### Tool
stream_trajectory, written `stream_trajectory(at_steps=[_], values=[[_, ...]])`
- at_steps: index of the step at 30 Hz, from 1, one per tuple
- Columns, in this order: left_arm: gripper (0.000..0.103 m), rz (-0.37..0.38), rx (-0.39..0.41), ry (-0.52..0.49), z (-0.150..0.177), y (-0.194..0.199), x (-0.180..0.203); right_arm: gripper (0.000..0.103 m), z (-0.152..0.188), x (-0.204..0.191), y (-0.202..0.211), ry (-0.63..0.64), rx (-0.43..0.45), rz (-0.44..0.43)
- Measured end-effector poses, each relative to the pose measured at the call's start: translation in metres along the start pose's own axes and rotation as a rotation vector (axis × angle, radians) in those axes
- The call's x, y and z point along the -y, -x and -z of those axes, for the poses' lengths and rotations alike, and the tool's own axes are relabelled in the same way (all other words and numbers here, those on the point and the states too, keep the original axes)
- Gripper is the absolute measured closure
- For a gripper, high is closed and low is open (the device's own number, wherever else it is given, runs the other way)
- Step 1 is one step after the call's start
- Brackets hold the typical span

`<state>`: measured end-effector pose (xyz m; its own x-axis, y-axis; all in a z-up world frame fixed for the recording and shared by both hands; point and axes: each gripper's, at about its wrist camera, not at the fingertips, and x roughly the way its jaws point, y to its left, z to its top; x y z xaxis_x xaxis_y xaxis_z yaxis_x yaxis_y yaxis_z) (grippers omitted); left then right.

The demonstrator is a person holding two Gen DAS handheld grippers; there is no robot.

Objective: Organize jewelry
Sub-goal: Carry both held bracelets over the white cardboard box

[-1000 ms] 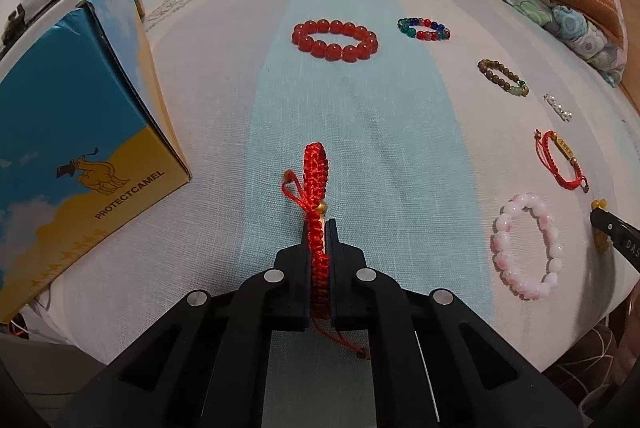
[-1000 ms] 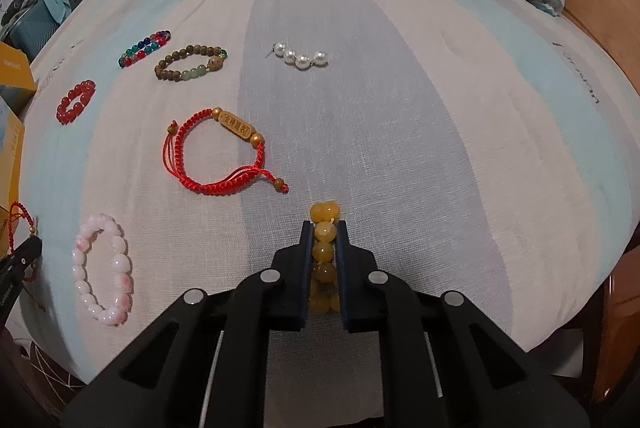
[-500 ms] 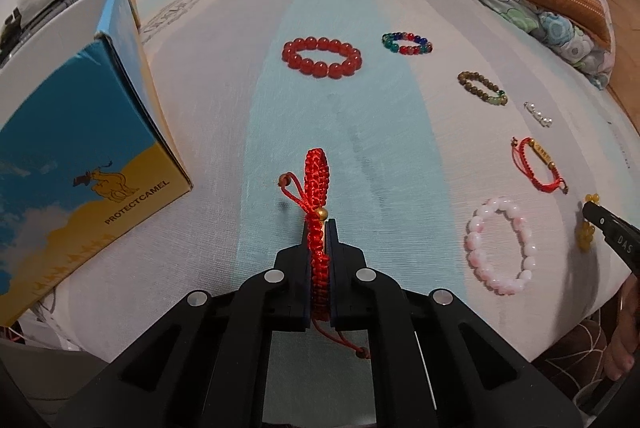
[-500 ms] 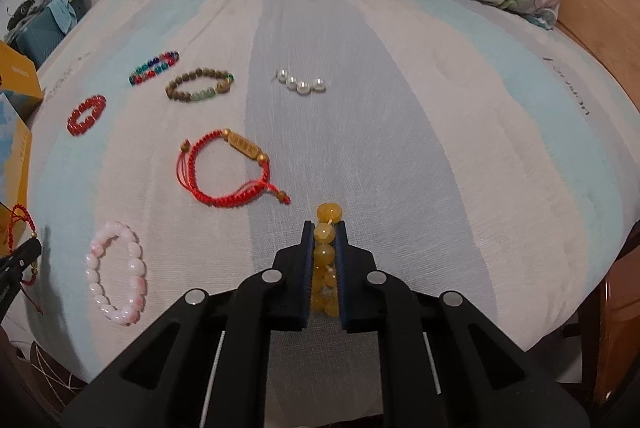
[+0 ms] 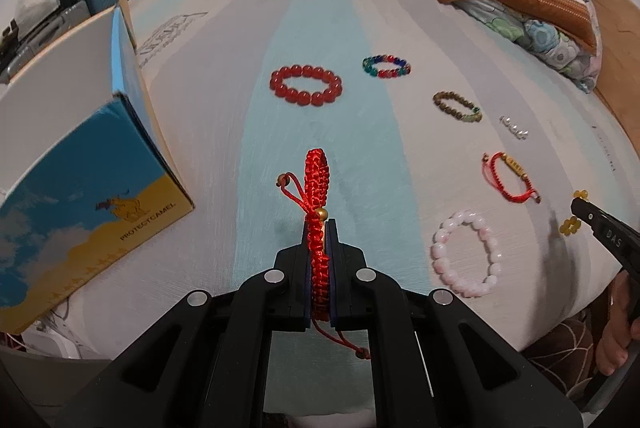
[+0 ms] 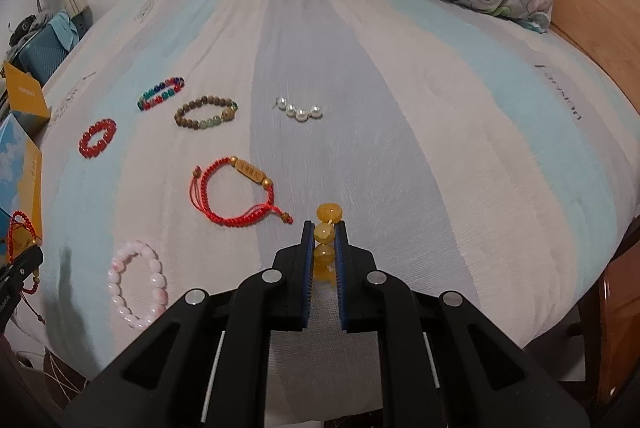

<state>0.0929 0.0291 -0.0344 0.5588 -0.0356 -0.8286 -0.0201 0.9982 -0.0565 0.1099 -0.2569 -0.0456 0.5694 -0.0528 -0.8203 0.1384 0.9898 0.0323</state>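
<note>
The left tongs point(image 5: 320, 228) pinch a red woven bracelet point(image 5: 317, 180), held edge-on above the bed point(image 5: 320, 28). The right tongs point(image 6: 323, 232) pinch a yellow bead bracelet point(image 6: 326, 232). The open box point(image 5: 80, 156) sits left of both, so the left hand is nearer by my reading.

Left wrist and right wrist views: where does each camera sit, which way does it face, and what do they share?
Left wrist: on the left gripper, angled down over the bed; its jaws clamp a red woven bracelet; the other gripper and a hand show at right.
Right wrist: on the right gripper, angled down over the bed, clamping a yellow bead bracelet; the left gripper's tip shows at left.
Shared: pink bead bracelet, red bead bracelet, box.
</note>
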Motion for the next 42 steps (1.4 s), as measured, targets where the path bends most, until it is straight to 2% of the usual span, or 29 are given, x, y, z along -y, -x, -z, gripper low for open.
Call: stream_trajectory(at_steps=[15, 24, 33, 42], values=[[0.098, 0.006, 0.047, -0.021, -0.034, 0.019, 0.004, 0.094, -0.027, -0.028, 0.029, 0.027, 0.060, -0.026], [0.098, -0.009, 0.085, -0.017, -0.065, 0.040, -0.002, 0.094, -0.056, -0.064, 0.043, 0.083, 0.087, -0.055], [0.098, -0.048, 0.121, 0.015, -0.079, 0.066, -0.028, 0.094, -0.074, -0.124, 0.065, 0.149, 0.123, -0.121], [0.098, -0.108, 0.160, 0.082, -0.073, 0.097, -0.084, 0.094, -0.077, -0.201, 0.087, 0.246, 0.151, -0.197]])
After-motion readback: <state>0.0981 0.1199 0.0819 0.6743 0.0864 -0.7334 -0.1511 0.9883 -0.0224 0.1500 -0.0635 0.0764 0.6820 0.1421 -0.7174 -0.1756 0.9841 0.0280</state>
